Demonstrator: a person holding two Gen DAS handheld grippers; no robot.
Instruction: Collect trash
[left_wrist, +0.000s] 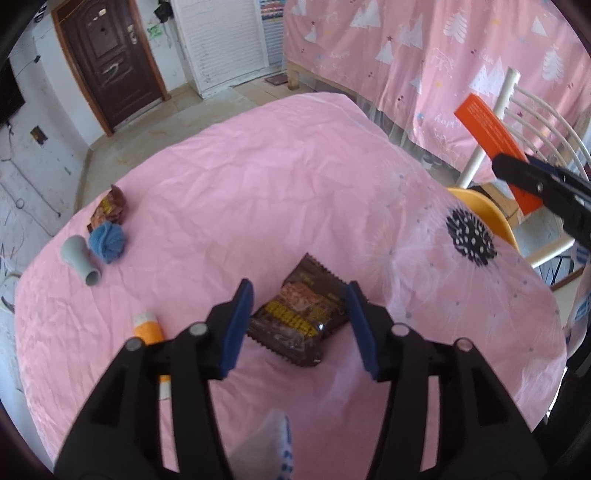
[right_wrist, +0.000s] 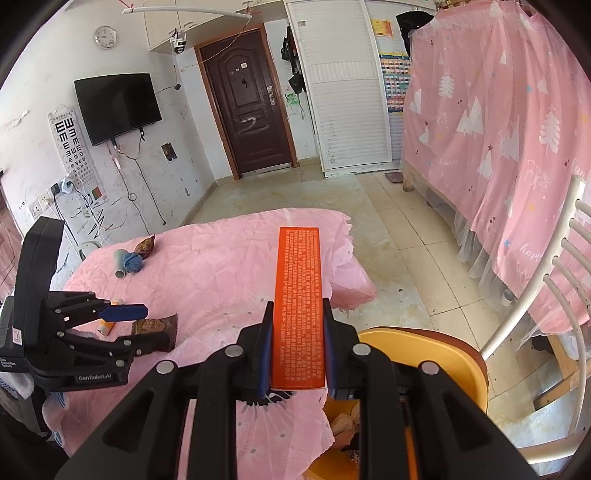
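Left wrist view: left gripper released, its jaws straddling the brown wrapper, which lies diagonally mid-table; open cloth all round.

Right wrist view: right gripper grasping the orange box, long axis pointing away, above the table edge and yellow bin.

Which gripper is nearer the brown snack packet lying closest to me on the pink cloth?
Left. The left gripper straddles the brown snack packet, open jaws either side. The right gripper is off to the side, shut on an orange box.
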